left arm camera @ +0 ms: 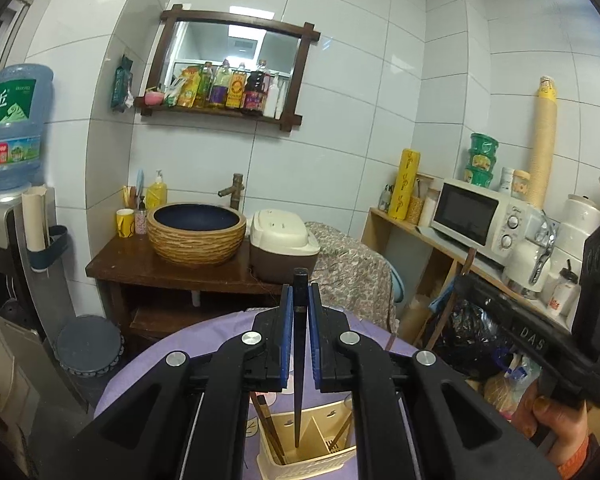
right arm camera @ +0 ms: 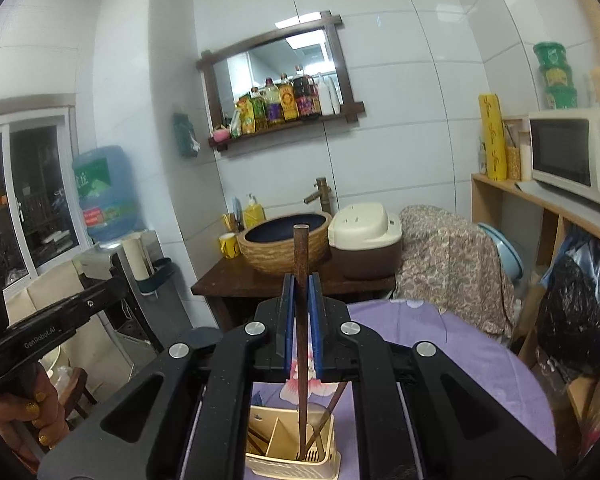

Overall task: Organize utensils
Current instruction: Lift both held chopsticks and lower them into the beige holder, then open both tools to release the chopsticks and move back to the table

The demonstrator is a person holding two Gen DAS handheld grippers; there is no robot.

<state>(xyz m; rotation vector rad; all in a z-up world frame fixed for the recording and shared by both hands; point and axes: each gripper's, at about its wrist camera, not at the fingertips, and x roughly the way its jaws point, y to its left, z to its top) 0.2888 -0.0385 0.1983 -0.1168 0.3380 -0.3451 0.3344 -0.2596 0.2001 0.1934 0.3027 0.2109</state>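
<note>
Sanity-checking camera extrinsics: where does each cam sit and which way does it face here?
Left wrist: on the left gripper, looking along its fingers, shut on a black chopstick over the cream utensil holder; sink wall ahead; the right gripper's body and hand at right edge.
Right wrist: on the right gripper, shut on a brown chopstick reaching into the same holder; the left gripper's body and hand at left edge.
Shared: holder, purple tablecloth, basin, rice cooker, microwave.

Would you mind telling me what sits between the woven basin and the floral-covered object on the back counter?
A cream-lidded rice cooker sits between the woven basin and the floral cover; both wrist views show it.
</note>
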